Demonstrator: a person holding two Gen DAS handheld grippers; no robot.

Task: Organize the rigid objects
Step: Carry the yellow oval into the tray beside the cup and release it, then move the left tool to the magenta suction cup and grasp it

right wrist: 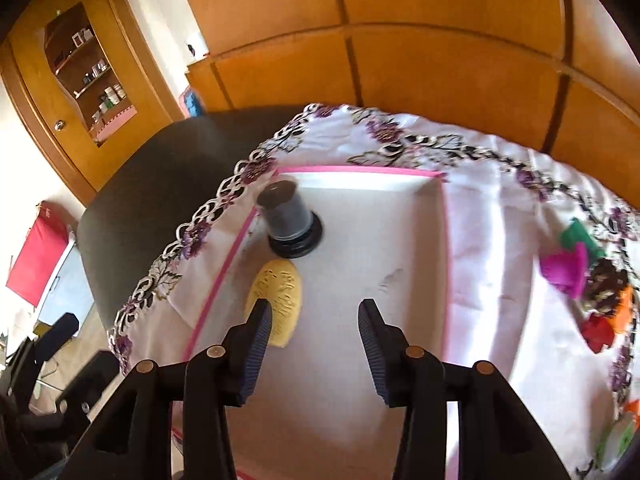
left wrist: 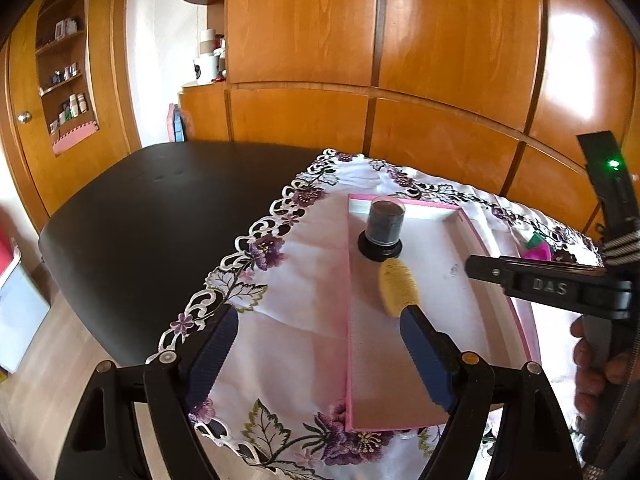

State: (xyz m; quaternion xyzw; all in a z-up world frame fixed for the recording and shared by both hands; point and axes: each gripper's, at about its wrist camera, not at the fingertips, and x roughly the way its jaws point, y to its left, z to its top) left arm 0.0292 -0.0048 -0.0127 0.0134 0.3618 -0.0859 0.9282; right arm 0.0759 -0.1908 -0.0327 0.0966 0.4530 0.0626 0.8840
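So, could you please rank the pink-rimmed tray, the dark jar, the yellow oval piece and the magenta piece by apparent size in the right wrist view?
1. pink-rimmed tray, by far
2. dark jar
3. yellow oval piece, close to the jar and nearer the camera, so unsure
4. magenta piece, blurred

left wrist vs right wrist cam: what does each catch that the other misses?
Left wrist only: the right gripper seen from the side over the tray, with the hand holding it.

Right wrist only: red and orange small pieces on the cloth's right edge, right of the tray.

Both: the pink-rimmed white rectangular tray, holding a dark cylindrical jar standing on its black lid and a yellow oval textured piece lying nearer the camera; the white embroidered cloth with purple flowers; the magenta and green pieces; the black table.
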